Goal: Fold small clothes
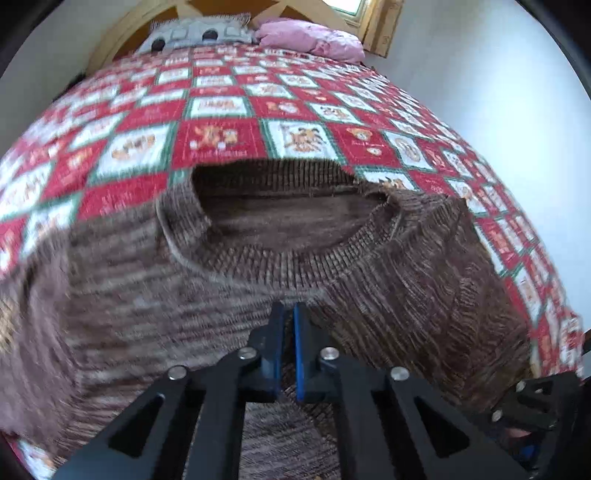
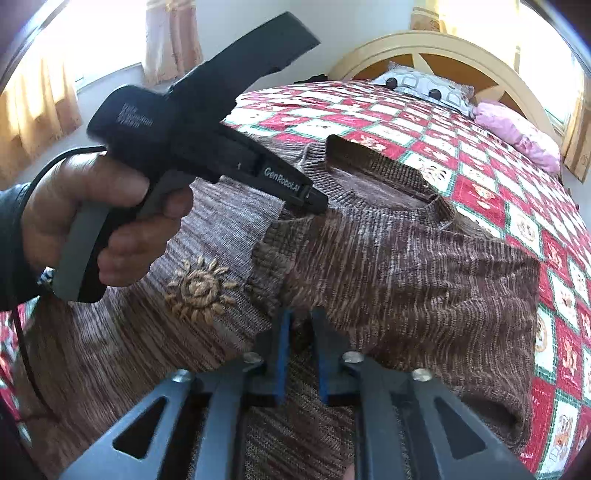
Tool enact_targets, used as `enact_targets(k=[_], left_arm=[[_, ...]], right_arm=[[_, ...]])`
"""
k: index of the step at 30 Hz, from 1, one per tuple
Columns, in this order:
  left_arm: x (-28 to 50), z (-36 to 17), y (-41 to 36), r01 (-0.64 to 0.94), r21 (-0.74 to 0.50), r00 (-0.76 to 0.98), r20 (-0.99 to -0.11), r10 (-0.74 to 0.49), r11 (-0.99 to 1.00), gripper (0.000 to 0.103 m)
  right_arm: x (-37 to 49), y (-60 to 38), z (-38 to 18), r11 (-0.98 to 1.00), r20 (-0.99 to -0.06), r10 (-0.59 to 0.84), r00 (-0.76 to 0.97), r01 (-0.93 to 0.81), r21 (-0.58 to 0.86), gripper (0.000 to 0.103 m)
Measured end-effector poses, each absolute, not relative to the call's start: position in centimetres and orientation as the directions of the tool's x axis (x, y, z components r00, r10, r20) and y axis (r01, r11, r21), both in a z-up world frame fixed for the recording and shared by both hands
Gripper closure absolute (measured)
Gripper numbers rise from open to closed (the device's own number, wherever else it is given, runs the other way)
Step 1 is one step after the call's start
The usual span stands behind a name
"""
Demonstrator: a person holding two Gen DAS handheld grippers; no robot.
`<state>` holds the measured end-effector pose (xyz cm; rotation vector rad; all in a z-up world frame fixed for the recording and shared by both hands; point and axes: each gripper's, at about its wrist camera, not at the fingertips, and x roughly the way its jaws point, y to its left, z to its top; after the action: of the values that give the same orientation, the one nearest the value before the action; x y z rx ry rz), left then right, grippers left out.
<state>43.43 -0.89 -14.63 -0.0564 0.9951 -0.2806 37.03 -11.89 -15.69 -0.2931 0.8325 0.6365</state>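
A brown knitted sweater [image 1: 388, 266] lies on the bed with its neck hole toward the headboard. It also shows in the right wrist view [image 2: 406, 280], with a sun motif [image 2: 201, 290] on the chest and the right sleeve folded across the front. My left gripper [image 1: 289, 314] is shut just below the collar, seemingly pinching a fold of the knit; it shows from the side in the right wrist view [image 2: 314, 197], touching the folded sleeve's end. My right gripper [image 2: 301, 319] stands narrowly open at the folded sleeve's lower edge, with knit between its fingers.
The bed carries a red, white and green patchwork quilt [image 1: 221, 107], also in the right wrist view [image 2: 480, 155]. A grey patterned pillow [image 1: 199, 35] and a pink pillow [image 1: 314, 38] lie at the wooden headboard [image 2: 436, 48]. Curtained windows [image 2: 33, 99] are to the left.
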Motion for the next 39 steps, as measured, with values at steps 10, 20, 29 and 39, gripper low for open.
enact_targets(k=[10, 20, 29, 39], left_arm=[[46.8, -12.7, -1.2, 0.191, -0.011, 0.613, -0.779, -0.128, 0.982, 0.099], [42.8, -12.4, -0.7, 0.212, -0.069, 0.584, -0.791, -0.183, 0.975, 0.088], [39.4, -15.4, -2.2, 0.189, 0.073, 0.580, -0.813, -0.052, 0.979, 0.046], [38.2, -15.5, 0.4, 0.120, 0.045, 0.569, -0.822, -0.032, 0.992, 0.039]], right_arm=[[36.8, -18.4, -14.2, 0.876, -0.724, 0.367, 0.584, -0.479, 0.058, 0.047], [36.7, -25.3, -12.5, 0.960, -0.681, 0.236, 0.693, -0.274, 0.055, 0.047], [38.4, -26.0, -15.5, 0.971, -0.789, 0.064, 0.611, -0.221, -0.092, 0.060], [37.5, -22.2, -11.4, 0.948, -0.723, 0.141, 0.676, -0.302, -0.097, 0.060]])
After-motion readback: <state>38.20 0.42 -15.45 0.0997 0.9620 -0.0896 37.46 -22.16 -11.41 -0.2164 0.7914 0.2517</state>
